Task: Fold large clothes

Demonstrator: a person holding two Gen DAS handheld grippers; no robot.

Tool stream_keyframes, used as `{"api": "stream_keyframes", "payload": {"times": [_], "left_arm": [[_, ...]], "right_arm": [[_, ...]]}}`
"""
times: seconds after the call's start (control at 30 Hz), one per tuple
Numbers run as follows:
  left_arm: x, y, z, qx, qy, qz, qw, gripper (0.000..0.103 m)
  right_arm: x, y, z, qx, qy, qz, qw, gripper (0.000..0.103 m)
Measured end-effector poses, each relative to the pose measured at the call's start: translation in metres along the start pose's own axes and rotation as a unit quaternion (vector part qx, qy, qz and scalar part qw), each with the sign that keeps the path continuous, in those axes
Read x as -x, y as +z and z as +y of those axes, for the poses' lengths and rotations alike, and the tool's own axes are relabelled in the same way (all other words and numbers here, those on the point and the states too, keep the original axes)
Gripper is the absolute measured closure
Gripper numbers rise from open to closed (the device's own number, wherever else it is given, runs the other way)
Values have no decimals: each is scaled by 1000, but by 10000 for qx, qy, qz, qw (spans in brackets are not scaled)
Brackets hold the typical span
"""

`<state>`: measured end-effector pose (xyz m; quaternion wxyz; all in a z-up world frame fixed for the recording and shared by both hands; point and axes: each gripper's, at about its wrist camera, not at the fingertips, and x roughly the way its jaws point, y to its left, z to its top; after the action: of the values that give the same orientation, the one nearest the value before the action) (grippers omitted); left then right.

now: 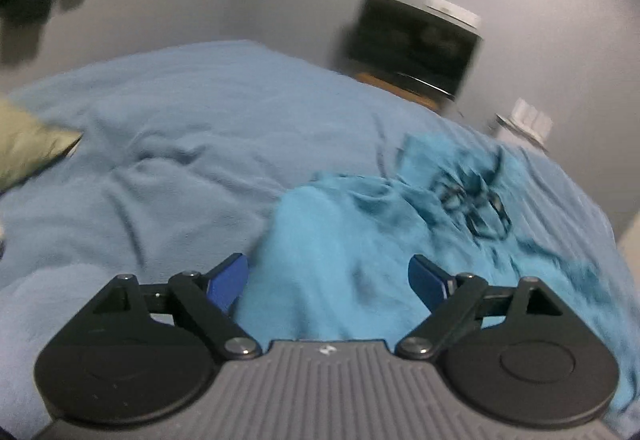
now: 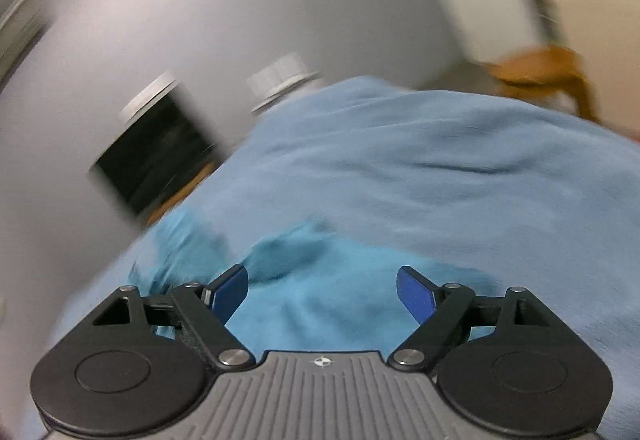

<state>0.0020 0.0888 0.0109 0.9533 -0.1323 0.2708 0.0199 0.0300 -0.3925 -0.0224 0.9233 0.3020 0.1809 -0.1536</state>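
Note:
A bright turquoise T-shirt (image 1: 360,240) with a dark print (image 1: 476,204) lies crumpled on a bed covered by a pale blue blanket (image 1: 180,120). My left gripper (image 1: 328,276) is open just above the shirt's near edge, the cloth showing between its blue fingers (image 1: 228,280). In the right wrist view the same shirt (image 2: 320,296) lies under and ahead of my right gripper (image 2: 322,288), which is also open, with nothing held. Both views are blurred by motion.
A dark screen (image 1: 412,40) stands on a wooden stand by the grey wall beyond the bed. A beige pillow (image 1: 28,148) lies at the bed's left. White containers (image 2: 280,80) and a wooden chair (image 2: 548,72) stand past the bed's far edge.

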Motion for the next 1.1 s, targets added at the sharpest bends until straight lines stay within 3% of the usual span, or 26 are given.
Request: {"api": "stream_keyframes", "payload": {"times": [0.07,0.13,0.23,0.3,0.37,0.4,0.5,0.53,0.67,0.9,1.1], "left_arm": [[-4,-1,-13,-374,-300,34,9988,16],[-15,-5,-23,-712,-579,332,9952,16],[-43,-8,-34,-972,-227,1123,9886,16],[-60,-10,-33,-917,-73,1579,9832,16],[-63,-9,-35,-901,-10,1645,9823,16],[-61,-7,-36,-911,13,1572,9834,16],[-52,3,-37,-887,-231,1196,9886,16],[-51,8,-35,-863,-369,1092,9896,15],[-64,36,-46,-847,-516,765,9921,12],[-131,70,-83,-1265,-808,474,9875,12],[-212,75,-106,-1078,-908,626,9880,12]], "right_arm": [[-5,-7,26,768,214,101,9968,18],[-15,-17,53,1481,501,310,9872,18],[-34,-36,82,2083,990,945,9685,18],[-55,-49,98,2509,827,1561,9517,16],[-76,-60,105,2800,481,2077,9360,16],[-79,-61,107,2825,445,2153,9338,16],[-71,-48,110,2654,706,1607,9480,17],[-66,-45,110,2598,848,1336,9526,12],[-71,-27,116,2702,1055,712,9543,8],[-122,-42,126,2664,1418,479,9522,12],[-176,-53,131,2279,1685,547,9574,18]]}}
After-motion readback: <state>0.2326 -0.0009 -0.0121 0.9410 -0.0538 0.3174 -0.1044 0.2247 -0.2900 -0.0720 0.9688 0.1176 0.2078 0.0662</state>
